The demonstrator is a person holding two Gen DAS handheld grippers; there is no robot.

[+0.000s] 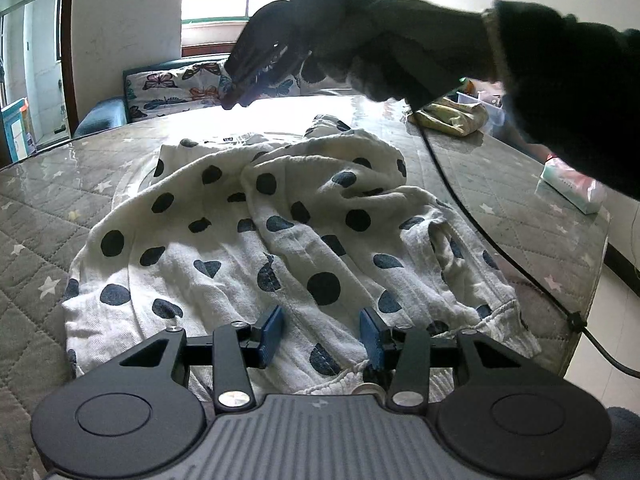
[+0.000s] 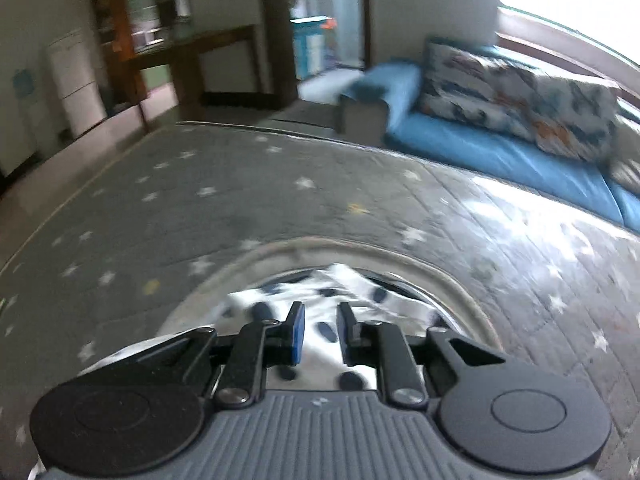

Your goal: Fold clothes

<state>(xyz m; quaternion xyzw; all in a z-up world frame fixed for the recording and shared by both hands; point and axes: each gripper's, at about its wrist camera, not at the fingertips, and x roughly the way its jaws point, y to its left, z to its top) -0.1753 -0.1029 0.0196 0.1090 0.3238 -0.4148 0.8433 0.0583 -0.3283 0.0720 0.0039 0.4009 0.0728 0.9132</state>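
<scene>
bare tabletop (image 2: 168,208) leftward; tissue pack (image 1: 572,188) rightward

Crinkled white cotton-like garment (image 1: 256,216) lies on quilted tabletop (image 1: 48,208) under glossy cover.

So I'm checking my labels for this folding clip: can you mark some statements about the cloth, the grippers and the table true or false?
1. The white garment with dark blue dots is folded into a neat square. False: it lies crumpled and spread out.
2. The left gripper has its blue-padded fingers apart, with nothing clamped. True.
3. The garment lies on a grey quilted, star-patterned table cover. True.
4. The right gripper is lifting the garment off the table. False: its fingers are apart above the cloth, gripping nothing.
5. A black cable runs across the table beside the garment. True.
</scene>
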